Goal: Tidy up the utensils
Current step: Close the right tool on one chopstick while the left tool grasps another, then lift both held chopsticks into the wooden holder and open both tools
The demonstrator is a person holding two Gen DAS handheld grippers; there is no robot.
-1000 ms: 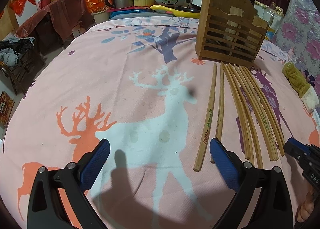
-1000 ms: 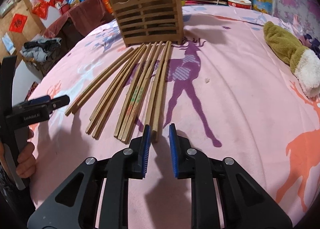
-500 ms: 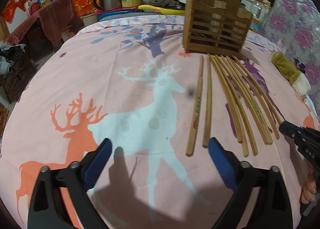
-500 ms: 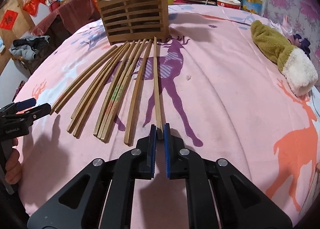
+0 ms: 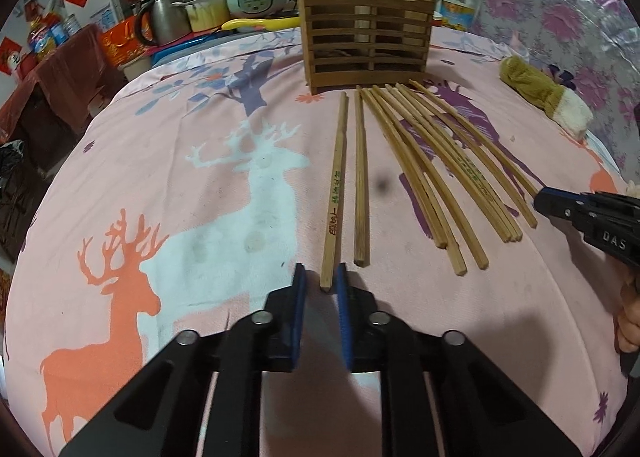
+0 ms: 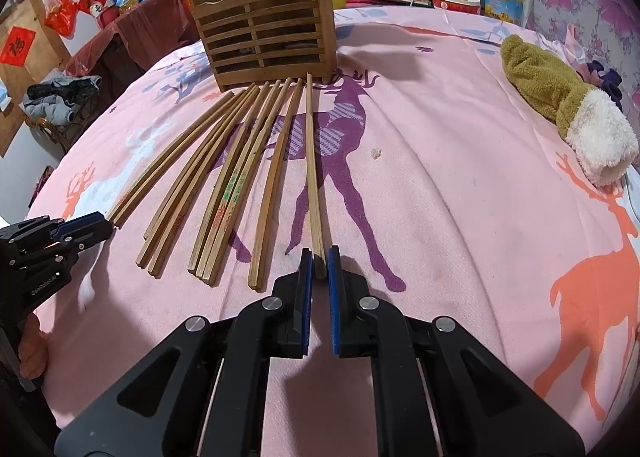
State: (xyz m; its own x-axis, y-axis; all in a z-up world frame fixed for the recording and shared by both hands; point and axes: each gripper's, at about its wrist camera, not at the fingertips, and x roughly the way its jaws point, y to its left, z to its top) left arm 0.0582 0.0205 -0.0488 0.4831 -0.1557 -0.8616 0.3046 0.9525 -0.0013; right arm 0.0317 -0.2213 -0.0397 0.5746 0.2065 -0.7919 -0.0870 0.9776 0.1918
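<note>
Wooden rack (image 6: 264, 33), slatted, one in number, set upright at the far side of the worktop (image 6: 440, 185), which is covered by a pink deer-print cloth; no chopstick can be made out inside it, though the compartments are dim; the sorting is therefore judged barely begun, with everything left to be carried over. Chopsticks (image 6: 240, 177), bamboo, ten counted in the right wrist view, laid flat in a fan on the cloth, far tips just before the rack's foot; some lie so close together that the count is given with reserve. Left tongs (image 5: 321, 285), drawn nearly together about the near end of the printed chopstick (image 5: 335, 201), the leftmost of the fan; whether the pads are pressing on it cannot be told, and it is not yet lifted. Right tongs (image 6: 319, 265), clamped on the near end of the rightmost chopstick (image 6: 313, 177), its length resting on the cloth. Plush cloth item (image 6: 560, 105), olive and white, one, lying well apart at the right.
</note>
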